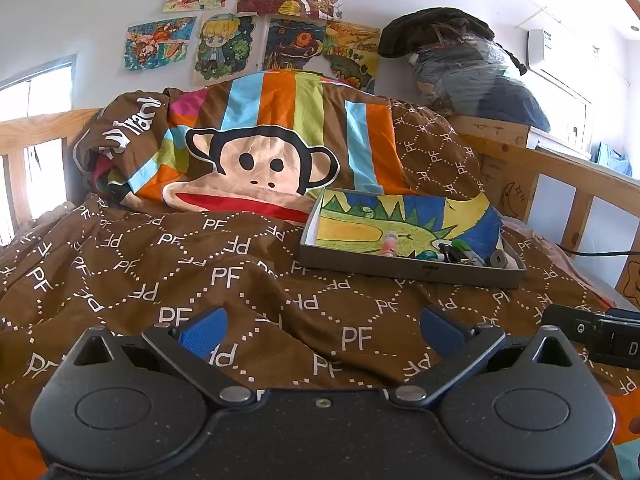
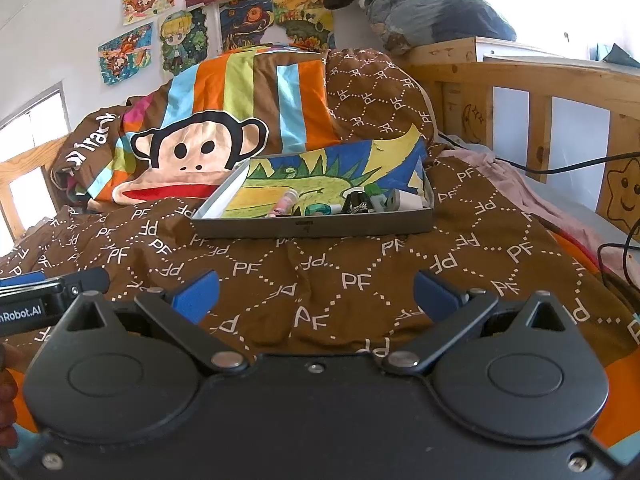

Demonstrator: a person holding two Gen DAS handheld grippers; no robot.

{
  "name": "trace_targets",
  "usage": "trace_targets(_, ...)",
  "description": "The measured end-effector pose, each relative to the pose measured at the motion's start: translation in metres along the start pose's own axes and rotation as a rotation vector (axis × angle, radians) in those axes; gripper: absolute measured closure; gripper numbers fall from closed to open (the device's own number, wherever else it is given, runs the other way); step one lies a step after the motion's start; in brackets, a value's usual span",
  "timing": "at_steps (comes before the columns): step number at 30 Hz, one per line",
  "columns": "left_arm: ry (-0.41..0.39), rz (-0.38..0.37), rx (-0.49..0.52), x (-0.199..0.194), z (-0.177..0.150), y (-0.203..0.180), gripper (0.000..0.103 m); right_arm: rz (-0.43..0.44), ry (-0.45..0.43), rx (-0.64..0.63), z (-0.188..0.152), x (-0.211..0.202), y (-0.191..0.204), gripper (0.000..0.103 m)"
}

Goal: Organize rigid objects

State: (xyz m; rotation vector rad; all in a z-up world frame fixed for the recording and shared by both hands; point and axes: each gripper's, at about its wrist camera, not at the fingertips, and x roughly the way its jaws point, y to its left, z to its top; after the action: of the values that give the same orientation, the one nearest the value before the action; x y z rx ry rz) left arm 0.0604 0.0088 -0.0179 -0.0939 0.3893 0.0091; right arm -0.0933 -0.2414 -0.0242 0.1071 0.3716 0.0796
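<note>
My left gripper (image 1: 322,330) and right gripper (image 2: 316,292) are both wide open over the brown blanket (image 1: 224,280). The gray tray (image 2: 312,228) with little things sits on the blanket, near the monkey pillow (image 1: 260,168). Drawings (image 1: 224,20) hang on the wall.

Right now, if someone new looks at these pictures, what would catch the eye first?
First the big monkey face on the striped bedding at the head of the bed. Then the shallow grey tray on the brown quilt, lined with a crayon drawing and holding small items along its near edge. Bright drawings hang on the wall above.
</note>
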Motion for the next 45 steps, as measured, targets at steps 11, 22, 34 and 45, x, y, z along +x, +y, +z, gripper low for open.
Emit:
trace_targets(11,0.0,0.003,-0.001,-0.0001,-0.0011,-0.0003,0.001,0.016,0.012,-0.009,-0.0011,0.0028,0.0033,0.0)
trace_targets(22,0.0,0.002,0.0,-0.0003,-0.0014,-0.0006,0.001,0.016,0.014,-0.006,-0.003,0.0023,0.004,0.0)
trace_targets(34,-0.003,0.003,0.007,-0.0003,-0.0008,-0.0011,0.001,0.014,0.022,-0.003,-0.0046,0.0038,0.0049,0.0)
trace_targets(45,-0.003,0.004,0.007,-0.0006,-0.0011,-0.0015,0.001,0.01,0.024,0.005,-0.0051,0.0042,0.0061,0.0)
